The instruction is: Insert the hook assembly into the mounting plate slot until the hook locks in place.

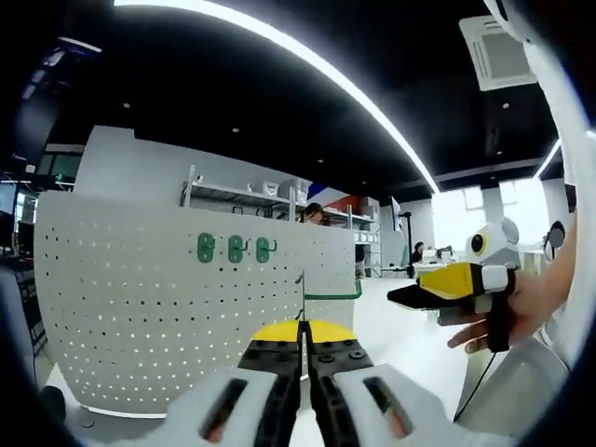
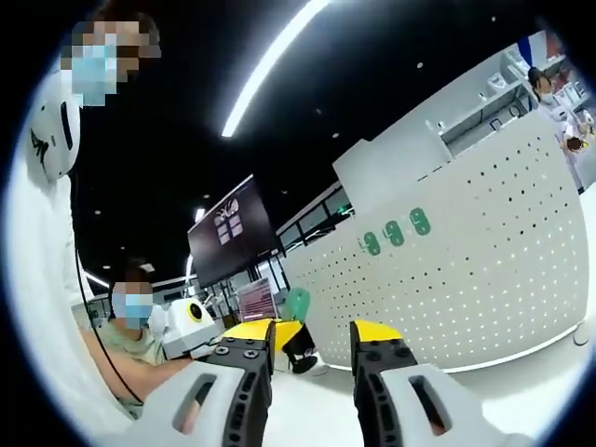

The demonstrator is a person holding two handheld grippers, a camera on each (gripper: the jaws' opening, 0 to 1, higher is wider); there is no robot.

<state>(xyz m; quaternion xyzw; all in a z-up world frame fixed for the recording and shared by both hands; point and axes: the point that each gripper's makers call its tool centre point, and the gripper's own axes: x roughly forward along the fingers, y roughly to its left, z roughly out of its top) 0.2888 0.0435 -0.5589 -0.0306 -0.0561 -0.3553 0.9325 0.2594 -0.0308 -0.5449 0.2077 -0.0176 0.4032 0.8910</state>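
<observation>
Left gripper view: my left gripper [image 1: 304, 346] has its 2 jaws pressed together on a thin green hook [image 1: 321, 296], a wire piece whose stem rises straight from between the yellow jaw tips and whose arm runs off to the right before curling up at its end. Behind it stands the white perforated mounting plate [image 1: 140, 307], upright on the white table [image 1: 410, 340]. 3 green hook bases [image 1: 235, 249] sit in a row near the plate's upper edge, side by side. The hook I hold is lower and to the right of those 3, in front of the plate's right part; I cannot tell whether it touches the plate. My right gripper [image 1: 410, 298] comes in from the right, held by a hand [image 1: 521, 312], well apart from the plate.

In the right gripper view, my right gripper [image 2: 312, 345] has its jaws clearly apart with nothing between them. The mounting plate [image 2: 484, 279] stands to the right, tilted in this view, with the 3 green hook bases [image 2: 396, 233] near its top. A seated person [image 2: 130, 340] is at the left.
</observation>
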